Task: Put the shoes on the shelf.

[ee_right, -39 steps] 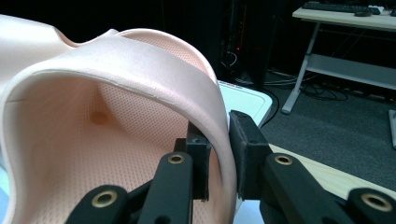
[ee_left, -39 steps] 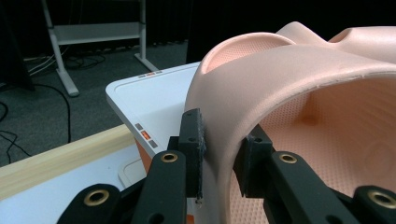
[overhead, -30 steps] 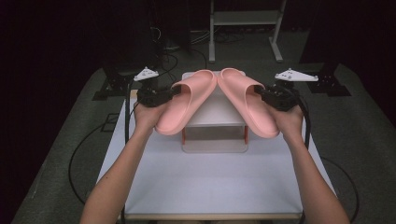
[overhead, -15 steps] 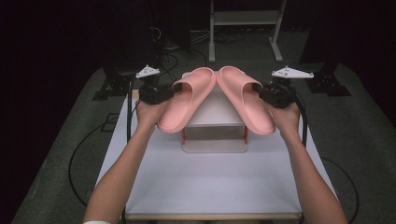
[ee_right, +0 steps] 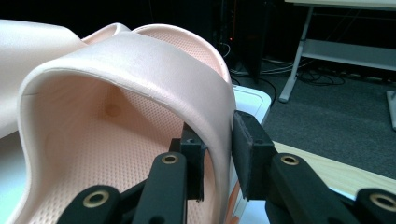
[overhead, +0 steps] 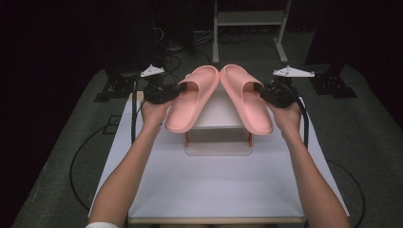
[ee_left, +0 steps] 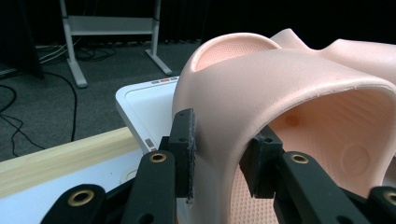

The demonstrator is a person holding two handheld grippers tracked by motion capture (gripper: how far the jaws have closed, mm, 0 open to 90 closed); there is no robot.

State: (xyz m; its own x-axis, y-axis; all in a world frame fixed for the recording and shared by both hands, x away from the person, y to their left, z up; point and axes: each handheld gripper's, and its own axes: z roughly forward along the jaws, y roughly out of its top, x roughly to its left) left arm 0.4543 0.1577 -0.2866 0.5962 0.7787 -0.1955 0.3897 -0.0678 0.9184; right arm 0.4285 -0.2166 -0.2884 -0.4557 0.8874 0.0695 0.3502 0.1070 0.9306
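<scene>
Holding a pink slipper in each gripper, I have both over the white stand point(overhead: 216, 114) in the middle of the table point(overhead: 223, 190). My left gripper point(overhead: 172, 92) has its jaws astride the outer side of the left slipper's point(overhead: 192, 102) strap: in the left gripper view the inner pad point(ee_left: 261, 161) sits against the strap's underside, while the outer pad point(ee_left: 184, 149) stands just beside the outer face, with a sliver of gap toward its lower end. Those jaws have just been opening, with the strap between them. My right gripper point(overhead: 266, 92) straddles the outer side of the right slipper's point(overhead: 244, 97) strap the same way; in the right gripper view the outer pad point(ee_right: 250, 149) touches the strap's edge, the inner pad point(ee_right: 194, 154) lies under it, and I cannot tell how firmly they press. These jaws too have just been opening around the strap. From above, the two slippers lean with toes together near the stand's far edge and heels splayed toward me, hanging past its sides. Whether their soles rest on the stand I cannot tell.
</scene>
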